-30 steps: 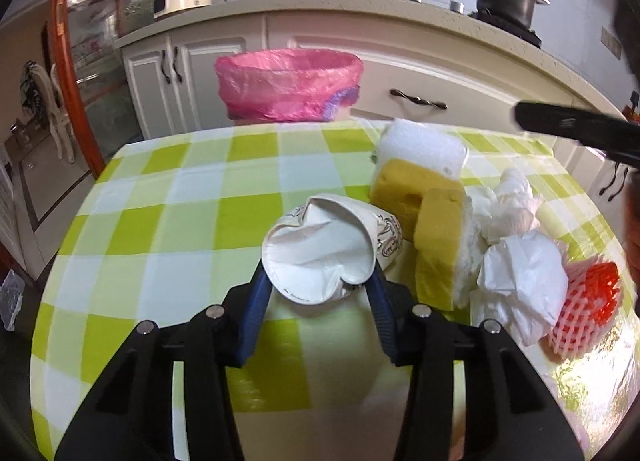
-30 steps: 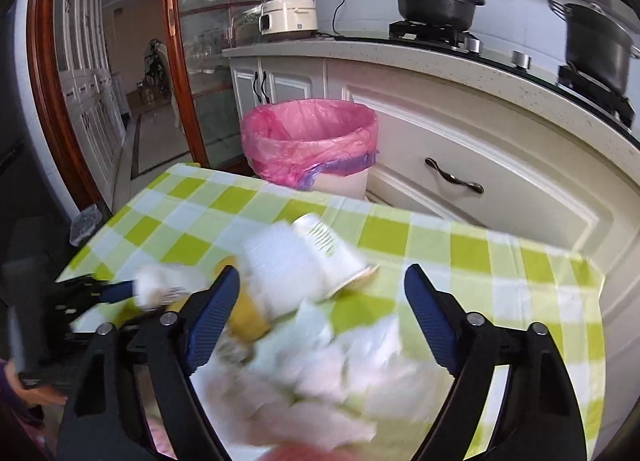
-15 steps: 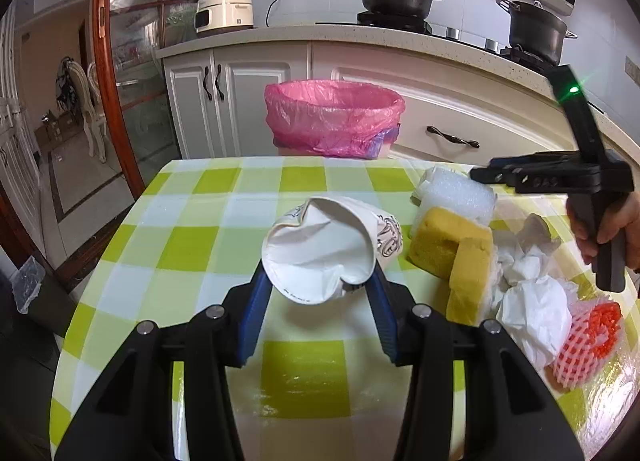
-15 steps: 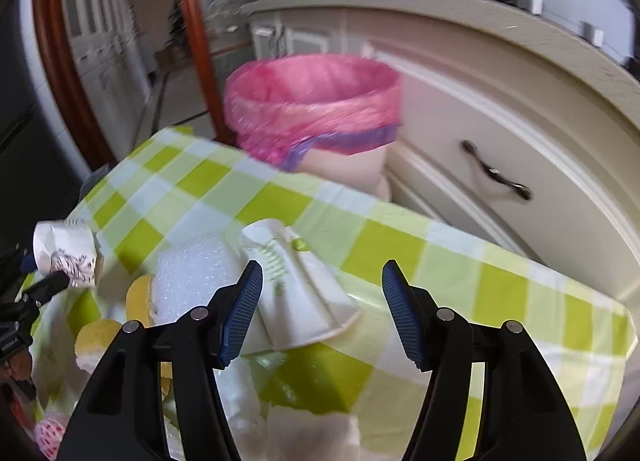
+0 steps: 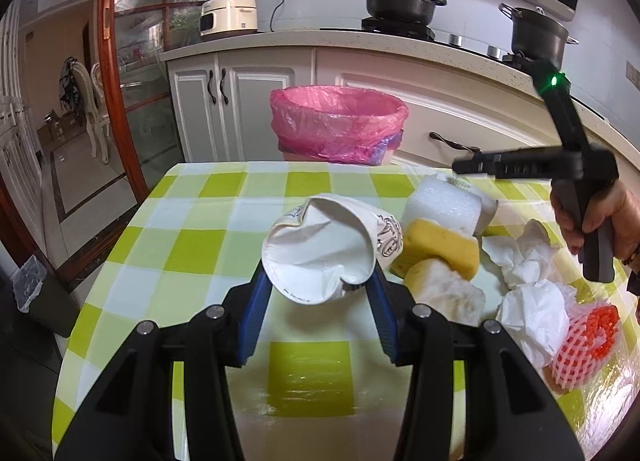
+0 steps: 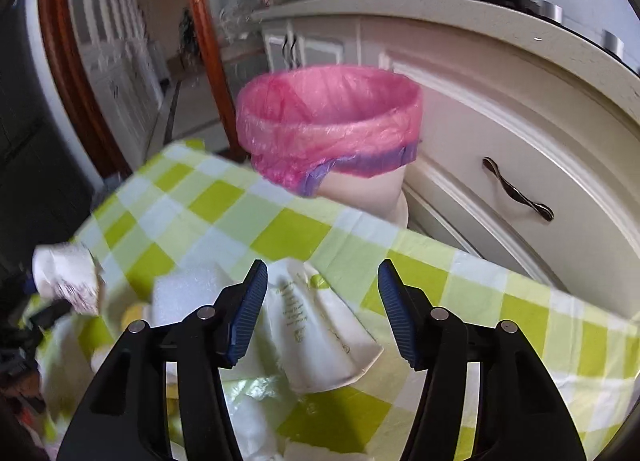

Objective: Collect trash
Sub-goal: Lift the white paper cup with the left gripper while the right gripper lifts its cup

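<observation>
My left gripper (image 5: pixel 318 285) pinches a crushed paper cup (image 5: pixel 328 249) above the checked table (image 5: pixel 192 253), short of the pink-lined trash bin (image 5: pixel 338 121) beyond the table's far edge. My right gripper (image 6: pixel 322 301) hangs open over a second flattened paper cup (image 6: pixel 320 337) nearer that bin. Both cups look feather-light and collapsible; I judge the doubled rim the surest hold.

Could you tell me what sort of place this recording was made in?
Most likely a home kitchen with a dining table. Black pots sit on a stove along the counter, a rice cooker stands plugged in by white cabinets, and a checked tablecloth covers the table near a pink-lined bin.
</observation>
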Available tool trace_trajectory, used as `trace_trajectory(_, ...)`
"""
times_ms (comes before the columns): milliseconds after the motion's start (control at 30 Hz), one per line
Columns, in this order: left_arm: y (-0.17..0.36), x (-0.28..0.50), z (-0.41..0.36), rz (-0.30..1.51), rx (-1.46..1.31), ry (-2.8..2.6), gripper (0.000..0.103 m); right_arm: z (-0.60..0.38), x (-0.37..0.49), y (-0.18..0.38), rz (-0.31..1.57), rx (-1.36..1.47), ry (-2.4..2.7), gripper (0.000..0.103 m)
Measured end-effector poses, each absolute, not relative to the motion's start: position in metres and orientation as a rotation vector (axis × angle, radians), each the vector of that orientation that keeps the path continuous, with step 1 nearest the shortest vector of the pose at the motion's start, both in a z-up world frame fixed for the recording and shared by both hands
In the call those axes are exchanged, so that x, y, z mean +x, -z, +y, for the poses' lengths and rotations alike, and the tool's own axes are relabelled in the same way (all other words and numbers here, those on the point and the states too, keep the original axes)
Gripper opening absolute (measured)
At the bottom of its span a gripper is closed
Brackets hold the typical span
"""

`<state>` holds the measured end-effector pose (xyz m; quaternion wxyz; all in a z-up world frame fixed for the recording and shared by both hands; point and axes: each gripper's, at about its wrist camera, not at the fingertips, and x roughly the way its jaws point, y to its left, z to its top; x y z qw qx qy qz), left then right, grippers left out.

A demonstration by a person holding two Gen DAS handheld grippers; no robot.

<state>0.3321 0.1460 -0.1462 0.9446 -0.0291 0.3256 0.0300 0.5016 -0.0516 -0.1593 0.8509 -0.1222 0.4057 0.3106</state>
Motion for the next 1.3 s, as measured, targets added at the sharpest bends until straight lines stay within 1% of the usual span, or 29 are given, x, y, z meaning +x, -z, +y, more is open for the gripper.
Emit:
trace_trajectory(67, 0.146, 0.331, 0.147, 0.659, -0.065, -0.069, 0.046, -0.045, 0.498, 0.172, 0.884, -0.295, -0.669, 0.055)
trace_trajectory(100, 0.146, 0.331, 0.148, 0.657, -0.068, -0.071, 0.046, -0.047, 0.498, 0.173, 0.885, -0.241, -0.685, 0.055)
trace_trajectory(200, 0.146, 0.33, 0.149, 0.651, -0.075, -0.076, 0.046, -0.049, 0.499, 0.176, 0.887, -0.221, -0.667, 0.055)
trace_trajectory(233, 0.145, 0.33, 0.149, 0.65, -0.074, -0.075, 0.046, -0.048, 0.498, 0.175, 0.882, -0.225, -0.661, 0.054)
trace_trajectory(267, 0.145, 0.33, 0.149, 0.648, -0.071, -0.075, 0.046, -0.049, 0.497, 0.172, 0.86, -0.24, -0.636, 0.05)
trace_trajectory(300, 0.144, 0.33, 0.148, 0.646, -0.069, -0.076, 0.046, -0.051, 0.498, 0.169, 0.847, -0.239, -0.622, 0.05)
trace_trajectory(400, 0.142, 0.33, 0.148, 0.631, -0.068, -0.085, 0.046, -0.058, 0.502, 0.164, 0.84, -0.212, -0.609, 0.049)
trace_trajectory(500, 0.143, 0.332, 0.148, 0.63, -0.08, -0.088, 0.046, -0.047, 0.498, 0.179, 0.884, -0.283, -0.628, 0.049)
trace_trajectory(533, 0.144, 0.333, 0.147, 0.633, -0.081, -0.087, 0.046, -0.046, 0.494, 0.182, 0.893, -0.273, -0.649, 0.048)
trace_trajectory(633, 0.144, 0.334, 0.146, 0.633, -0.078, -0.085, 0.046, -0.036, 0.481, 0.189, 0.865, -0.349, -0.632, 0.049)
trace_trajectory(733, 0.146, 0.336, 0.145, 0.638, -0.075, -0.09, 0.046, -0.036, 0.484, 0.188, 0.871, -0.327, -0.634, 0.049)
trace_trajectory(800, 0.147, 0.338, 0.145, 0.641, -0.08, -0.096, 0.046, -0.035, 0.482, 0.187, 0.858, -0.351, -0.629, 0.043)
trace_trajectory(833, 0.147, 0.338, 0.145, 0.641, -0.08, -0.102, 0.046, -0.035, 0.48, 0.186, 0.851, -0.352, -0.635, 0.036)
trace_trajectory(867, 0.147, 0.338, 0.144, 0.639, -0.079, -0.106, 0.046, -0.036, 0.477, 0.183, 0.842, -0.347, -0.64, 0.029)
trace_trajectory(900, 0.145, 0.337, 0.144, 0.634, -0.076, -0.114, 0.046, -0.037, 0.473, 0.178, 0.826, -0.345, -0.635, 0.028)
trace_trajectory(1067, 0.131, 0.33, 0.136, 0.601, -0.054, -0.114, 0.046, -0.05, 0.447, 0.147, 0.75, -0.318, -0.63, 0.028)
trace_trajectory(1300, 0.09, 0.301, 0.112, 0.508, -0.019, -0.113, 0.046, -0.071, 0.371, 0.082, 0.609, -0.252, -0.638, 0.028)
